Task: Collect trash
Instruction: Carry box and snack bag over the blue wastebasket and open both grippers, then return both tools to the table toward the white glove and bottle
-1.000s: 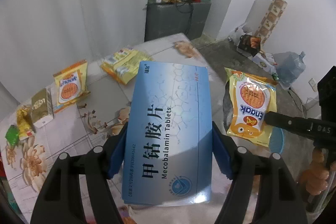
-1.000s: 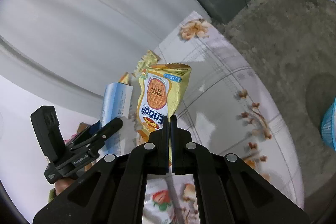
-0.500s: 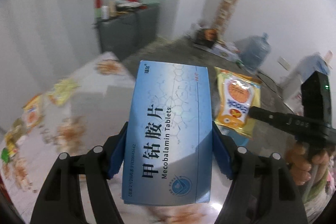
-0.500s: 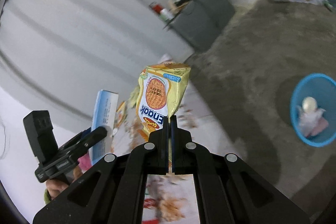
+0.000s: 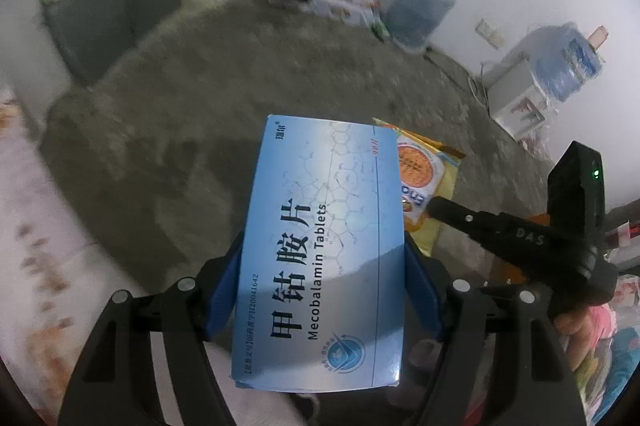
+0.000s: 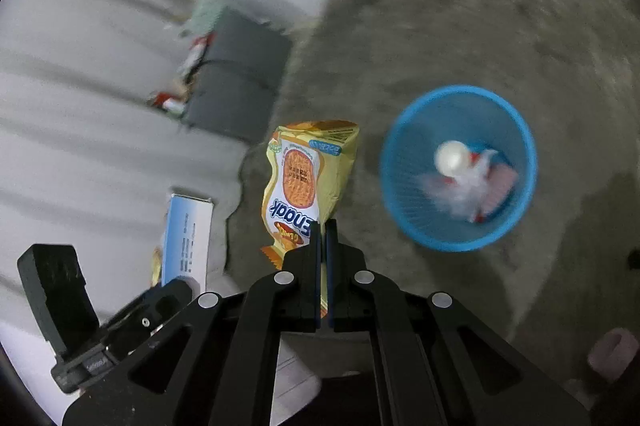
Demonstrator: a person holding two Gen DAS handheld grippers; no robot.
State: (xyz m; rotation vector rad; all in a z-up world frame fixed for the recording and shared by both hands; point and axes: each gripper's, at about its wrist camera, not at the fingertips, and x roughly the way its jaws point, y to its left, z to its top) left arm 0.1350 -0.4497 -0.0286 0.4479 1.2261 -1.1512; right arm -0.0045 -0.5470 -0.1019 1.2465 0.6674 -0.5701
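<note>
Both pieces are gripped: left hand-held gripper (image 5: 322, 266) clamps the tablet box (image 5: 320, 250), right hand-held gripper (image 6: 323, 226) pinches the snack bag (image 6: 310, 182); releasing early could miss the blue basket (image 6: 404, 222).

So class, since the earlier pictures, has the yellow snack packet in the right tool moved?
Yes. The yellow snack packet has swung off the floral table toward the blue mesh bin, now beside it.

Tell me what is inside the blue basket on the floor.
The blue basket already holds a white round thing, crumpled clear plastic and something pink and red. All are blurred, so I cannot name them; whatever lies beneath them is covered.
</note>
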